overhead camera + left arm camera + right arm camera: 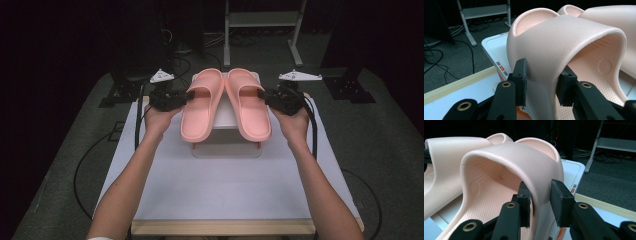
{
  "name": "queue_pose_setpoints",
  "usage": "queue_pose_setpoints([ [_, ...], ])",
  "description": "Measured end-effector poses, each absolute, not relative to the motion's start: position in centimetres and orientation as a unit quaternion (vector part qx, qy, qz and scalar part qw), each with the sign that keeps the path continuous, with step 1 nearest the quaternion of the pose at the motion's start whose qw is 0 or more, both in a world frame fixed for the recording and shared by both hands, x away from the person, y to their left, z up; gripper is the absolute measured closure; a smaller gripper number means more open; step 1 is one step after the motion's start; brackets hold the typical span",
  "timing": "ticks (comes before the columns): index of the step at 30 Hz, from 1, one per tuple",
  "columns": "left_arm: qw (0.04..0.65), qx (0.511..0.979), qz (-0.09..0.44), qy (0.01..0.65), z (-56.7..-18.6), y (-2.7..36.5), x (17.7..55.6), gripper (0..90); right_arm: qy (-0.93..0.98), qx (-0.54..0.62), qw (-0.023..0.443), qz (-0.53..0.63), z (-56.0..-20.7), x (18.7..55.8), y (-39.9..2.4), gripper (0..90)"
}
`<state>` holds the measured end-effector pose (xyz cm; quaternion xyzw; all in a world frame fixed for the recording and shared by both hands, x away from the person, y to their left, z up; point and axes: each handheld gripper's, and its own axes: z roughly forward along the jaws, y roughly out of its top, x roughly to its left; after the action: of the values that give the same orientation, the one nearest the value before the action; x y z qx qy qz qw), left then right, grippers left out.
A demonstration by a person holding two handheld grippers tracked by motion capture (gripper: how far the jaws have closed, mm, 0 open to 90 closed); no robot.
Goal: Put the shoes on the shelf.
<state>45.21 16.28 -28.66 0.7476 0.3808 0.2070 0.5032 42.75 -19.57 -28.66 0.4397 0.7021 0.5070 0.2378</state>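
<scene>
The slippers are hiding most of the white box [226,131] they are resting on, and the box's front face is hard to make out in the high view. 2 pink slippers are lying side by side on it, toes toward the person, at the far middle of the white table [220,190]. The left gripper [542,83] is pinching the outer strap edge of the left slipper [201,106], its pads pressing both faces. The right gripper [540,203] is pinching the strap of the right slipper [248,104] likewise. Textured footbeds are showing under both straps.
</scene>
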Motion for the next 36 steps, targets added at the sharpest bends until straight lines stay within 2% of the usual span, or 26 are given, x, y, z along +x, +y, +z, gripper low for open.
queue_pose_setpoints([
  [36,0.501,0.743,0.198,0.397,-29.0,15.3,46.6,62.9,0.697,0.46,0.239,0.495,-29.1,44.1,-18.0,66.9],
])
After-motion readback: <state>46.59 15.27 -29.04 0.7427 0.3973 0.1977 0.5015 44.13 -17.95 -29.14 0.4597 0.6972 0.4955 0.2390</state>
